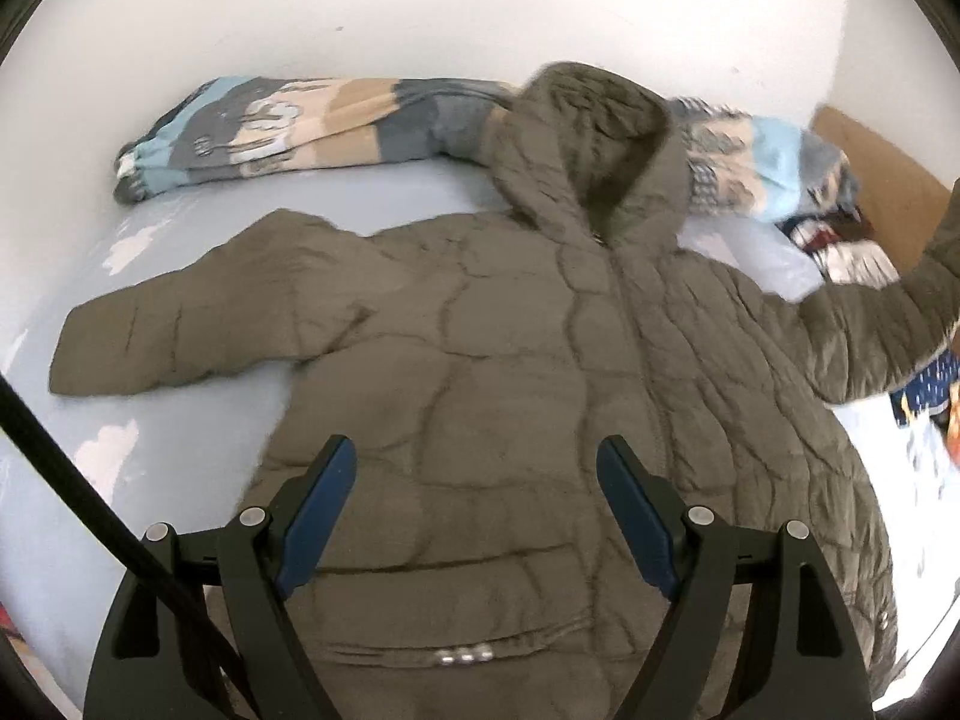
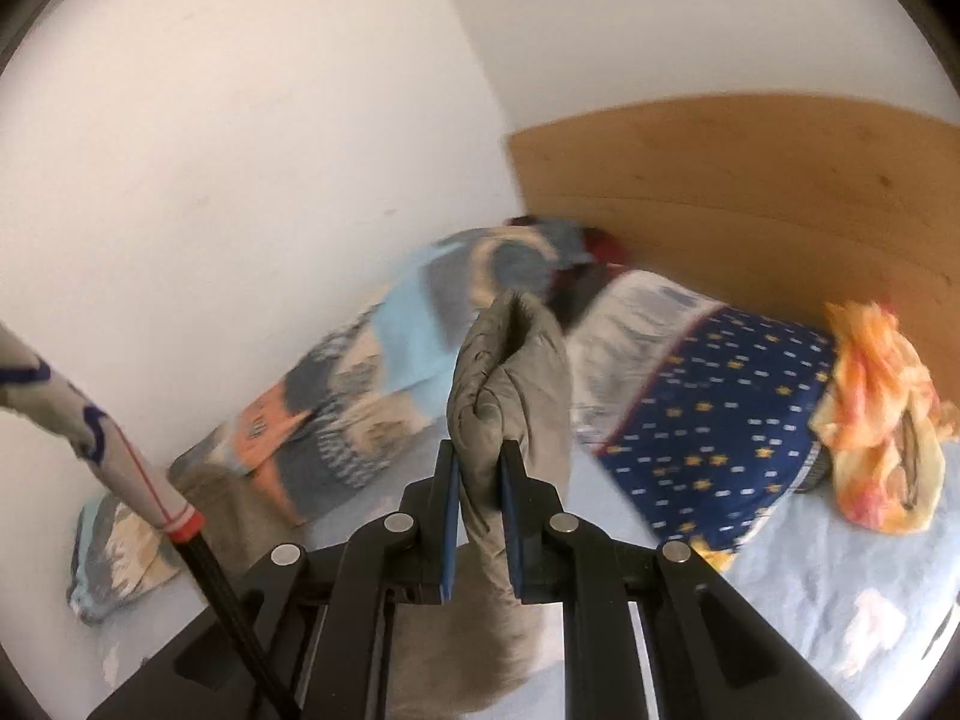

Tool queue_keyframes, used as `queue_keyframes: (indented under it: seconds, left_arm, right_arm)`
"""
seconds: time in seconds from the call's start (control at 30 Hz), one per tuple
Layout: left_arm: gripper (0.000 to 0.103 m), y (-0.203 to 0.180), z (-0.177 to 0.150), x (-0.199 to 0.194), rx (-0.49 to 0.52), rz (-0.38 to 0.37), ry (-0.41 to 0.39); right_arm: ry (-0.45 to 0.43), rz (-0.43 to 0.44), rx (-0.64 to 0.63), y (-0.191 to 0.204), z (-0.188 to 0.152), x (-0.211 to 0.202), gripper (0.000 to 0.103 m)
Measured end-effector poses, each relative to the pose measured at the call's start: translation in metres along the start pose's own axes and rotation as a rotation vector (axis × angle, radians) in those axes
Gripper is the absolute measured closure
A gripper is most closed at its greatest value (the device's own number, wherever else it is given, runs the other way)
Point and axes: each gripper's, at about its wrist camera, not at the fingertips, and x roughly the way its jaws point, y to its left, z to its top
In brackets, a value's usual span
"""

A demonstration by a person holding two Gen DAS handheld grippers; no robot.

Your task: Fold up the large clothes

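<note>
Left wrist view above jacket (image 1: 510,360) facing wall, right wrist view close on its sleeve (image 2: 510,384), both showing blanket (image 1: 288,126).

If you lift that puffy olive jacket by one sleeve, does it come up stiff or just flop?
Probably flops: the sleeve pinched in the right gripper bends and sags. The quilted jacket looks padded, so likely light yet bulky, and its body would probably trail on the bed.
</note>
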Motion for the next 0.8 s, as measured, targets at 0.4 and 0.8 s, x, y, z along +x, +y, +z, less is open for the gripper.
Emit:
queue_keyframes:
  seconds: [0.4,0.8]
  left_arm:
    - [0.022,0.069,0.005,-0.015,-0.164,0.014,0.020]
    - [0.022,0.108,0.007,-0.015,-0.248,0.023,0.032]
  right_arm:
    - [0.149,0.245,-0.268,0.256,-0.115,0.013,0.090]
    - [0.425,0.287,-0.427,0.370,-0.315,0.119,0.090]
